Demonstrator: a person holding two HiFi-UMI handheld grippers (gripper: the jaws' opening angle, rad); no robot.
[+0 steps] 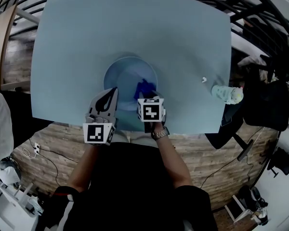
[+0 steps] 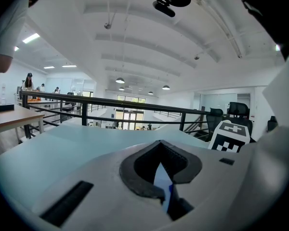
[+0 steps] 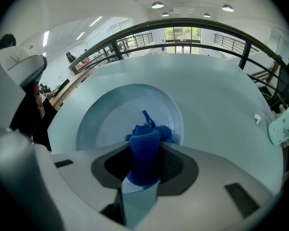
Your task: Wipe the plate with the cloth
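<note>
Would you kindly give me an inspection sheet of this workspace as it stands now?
Surface: pale blue table, mostly bare.
Job's things: plate near the front edge; blue cloth on it.
Clutter: small white bit; pale patterned item at the right edge.
Grippers: right gripper shut on the cloth; left gripper jaws nearly together by the plate's rim, grip unclear.
Cables: cable on the floor.
Surroundings: black railing, office chair.
</note>
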